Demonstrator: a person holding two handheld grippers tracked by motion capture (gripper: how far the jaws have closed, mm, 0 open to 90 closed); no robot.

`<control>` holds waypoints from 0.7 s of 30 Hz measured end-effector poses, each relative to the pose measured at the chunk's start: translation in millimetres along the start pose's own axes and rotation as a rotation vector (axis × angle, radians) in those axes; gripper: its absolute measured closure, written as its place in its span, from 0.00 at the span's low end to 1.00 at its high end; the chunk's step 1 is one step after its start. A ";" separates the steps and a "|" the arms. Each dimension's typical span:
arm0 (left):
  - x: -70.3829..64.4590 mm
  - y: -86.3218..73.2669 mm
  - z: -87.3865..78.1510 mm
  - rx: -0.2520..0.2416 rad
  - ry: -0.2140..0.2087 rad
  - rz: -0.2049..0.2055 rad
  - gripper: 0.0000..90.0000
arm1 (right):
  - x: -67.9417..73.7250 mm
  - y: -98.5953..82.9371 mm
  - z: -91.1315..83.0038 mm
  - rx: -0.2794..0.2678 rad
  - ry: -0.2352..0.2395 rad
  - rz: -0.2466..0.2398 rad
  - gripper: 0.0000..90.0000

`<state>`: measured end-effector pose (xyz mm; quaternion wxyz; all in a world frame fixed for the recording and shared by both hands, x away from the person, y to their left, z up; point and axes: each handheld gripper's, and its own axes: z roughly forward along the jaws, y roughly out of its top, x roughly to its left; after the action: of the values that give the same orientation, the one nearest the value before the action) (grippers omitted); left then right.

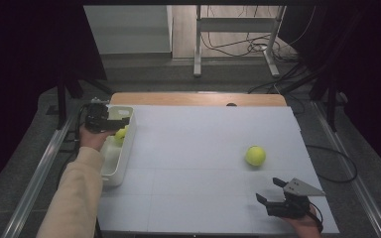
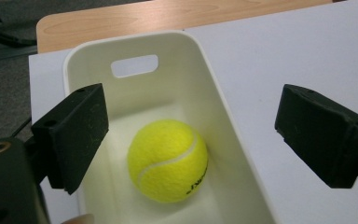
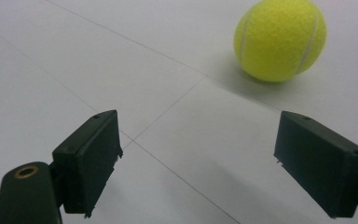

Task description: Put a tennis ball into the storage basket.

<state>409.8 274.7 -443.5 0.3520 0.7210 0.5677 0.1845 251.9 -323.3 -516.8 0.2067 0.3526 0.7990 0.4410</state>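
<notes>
the left gripper (image 2: 186, 140) hangs over the white bin (image 2: 223, 121) at the table's left edge with its jaws spread wide and nothing between them — a tennis ball (image 2: 168, 161) lies loose on the bin's floor just below. a second tennis ball (image 1: 255, 155) sits in the open on the white table (image 1: 203, 148), right of centre, and the right gripper (image 3: 196, 158) waits near the front edge with its jaws likewise wide apart, the ball ahead of it and off to one side. the work looks like gathering balls into the bin, so the next step is probably that free ball. to do it well: swing the right gripper until the ball is centred between the jaws, come in low and level, and close across its middle — a nudge would send it rolling.
</notes>
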 end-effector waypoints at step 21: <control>-30.6 -10.6 -23.3 -0.107 -0.114 0.069 0.13 | -0.6 0.4 0.2 -0.005 -0.003 0.005 0.17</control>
<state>378.2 253.8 -431.1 0.4153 0.7296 0.5108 0.1853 252.6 -323.4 -516.6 0.2076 0.3544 0.7968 0.4431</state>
